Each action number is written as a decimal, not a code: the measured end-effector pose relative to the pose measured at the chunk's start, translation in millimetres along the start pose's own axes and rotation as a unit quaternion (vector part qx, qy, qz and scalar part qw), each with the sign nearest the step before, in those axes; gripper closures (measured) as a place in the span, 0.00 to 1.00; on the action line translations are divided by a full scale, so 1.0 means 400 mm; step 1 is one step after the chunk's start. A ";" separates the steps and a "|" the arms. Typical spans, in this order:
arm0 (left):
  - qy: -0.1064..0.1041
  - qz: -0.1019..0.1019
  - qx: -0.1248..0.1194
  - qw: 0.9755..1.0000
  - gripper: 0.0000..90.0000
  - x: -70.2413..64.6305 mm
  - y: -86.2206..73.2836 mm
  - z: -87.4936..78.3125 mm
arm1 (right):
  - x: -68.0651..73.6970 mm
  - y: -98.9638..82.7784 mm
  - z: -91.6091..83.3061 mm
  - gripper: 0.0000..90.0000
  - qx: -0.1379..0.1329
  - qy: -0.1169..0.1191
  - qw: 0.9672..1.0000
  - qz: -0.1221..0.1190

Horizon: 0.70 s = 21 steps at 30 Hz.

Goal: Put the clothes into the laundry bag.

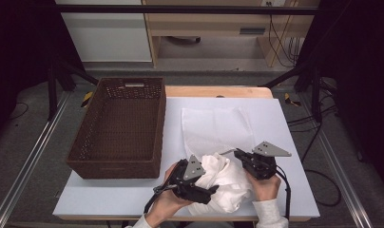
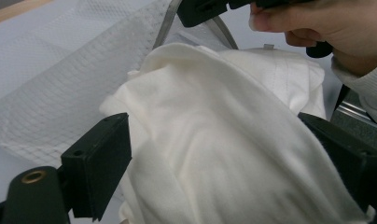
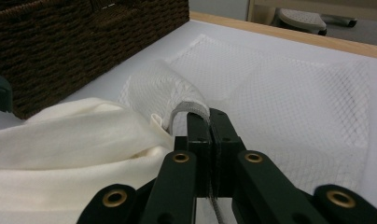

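Cream cotton garment lies bunched at the desk's near edge, its far end just inside the mouth of the white mesh laundry bag. Right gripper: fingers pressed together on the bag's rim, holding it open. Left gripper: fingers spread around the garment, not pinching. Most stuffing remains; brown wicker basket unused

A brown wicker basket stands on the white table — left side; cables hang behind.
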State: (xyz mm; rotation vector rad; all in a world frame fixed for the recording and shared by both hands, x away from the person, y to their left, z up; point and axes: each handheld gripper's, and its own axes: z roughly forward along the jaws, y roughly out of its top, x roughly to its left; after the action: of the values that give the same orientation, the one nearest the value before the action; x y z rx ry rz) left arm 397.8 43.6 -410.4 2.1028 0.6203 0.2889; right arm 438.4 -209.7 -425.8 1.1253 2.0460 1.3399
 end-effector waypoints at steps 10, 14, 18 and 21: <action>-0.039 0.026 -0.021 0.999 0.14 -0.099 0.070 0.051 | 0.000 0.000 0.000 0.98 0.000 0.004 1.000 0.000; 0.010 0.011 -0.036 0.999 0.16 -0.053 0.082 0.009 | 0.001 0.002 -0.004 0.98 -0.002 0.005 1.000 -0.001; 0.046 -0.044 -0.028 0.998 0.18 0.054 0.046 -0.013 | -0.001 0.002 -0.004 0.98 -0.001 0.005 1.000 -0.001; 0.046 -0.077 0.018 0.996 0.17 0.097 0.003 0.024 | 0.000 0.001 -0.001 0.98 0.002 0.004 1.000 0.000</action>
State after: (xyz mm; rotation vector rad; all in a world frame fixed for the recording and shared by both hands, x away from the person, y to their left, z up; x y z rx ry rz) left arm 435.2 57.0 -415.9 2.0703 0.8439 0.2914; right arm 438.2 -209.9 -425.2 1.1244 2.0537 1.3435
